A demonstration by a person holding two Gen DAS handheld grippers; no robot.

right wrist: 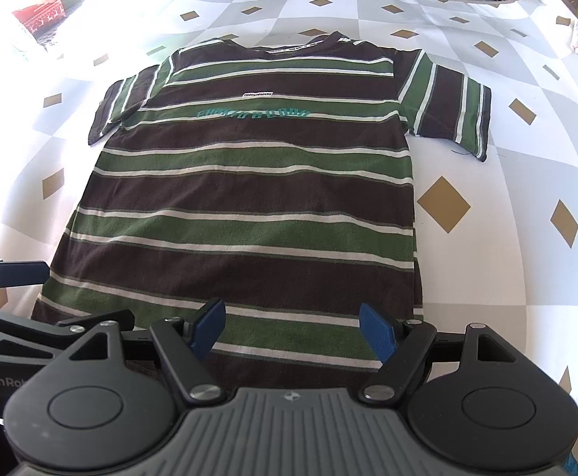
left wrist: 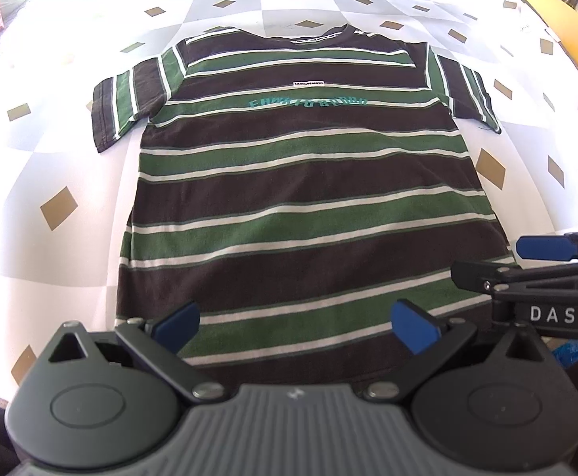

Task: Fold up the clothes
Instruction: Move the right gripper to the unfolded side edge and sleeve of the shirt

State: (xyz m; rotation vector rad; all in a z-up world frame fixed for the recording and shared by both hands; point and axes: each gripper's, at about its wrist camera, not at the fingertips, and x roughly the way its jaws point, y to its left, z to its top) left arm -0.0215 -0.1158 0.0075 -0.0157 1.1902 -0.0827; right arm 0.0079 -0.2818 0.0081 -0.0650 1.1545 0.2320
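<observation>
The striped T-shirt (left wrist: 301, 182) lies spread flat on the cloth-covered counter (left wrist: 51, 150), collar far, hem just under both tools. The left tool (left wrist: 295, 327) and right tool (right wrist: 292, 327) hang wide open, empty, side by side. Pinching one layer could drag the shirt askew, or the tools might collide; bare cloth gives room on both sides.

Shirt (right wrist: 245, 182): striped brown, green and white, short-sleeved, spread flat and unfolded, collar at the far end, teal lettering across the chest. Cloth (right wrist: 487, 261): white and grey checks with gold diamonds, beneath the shirt. Right gripper (right wrist: 293, 327): jaws apart above the hem, empty. Left gripper (right wrist: 15, 277): at left edge, partly seen.
</observation>
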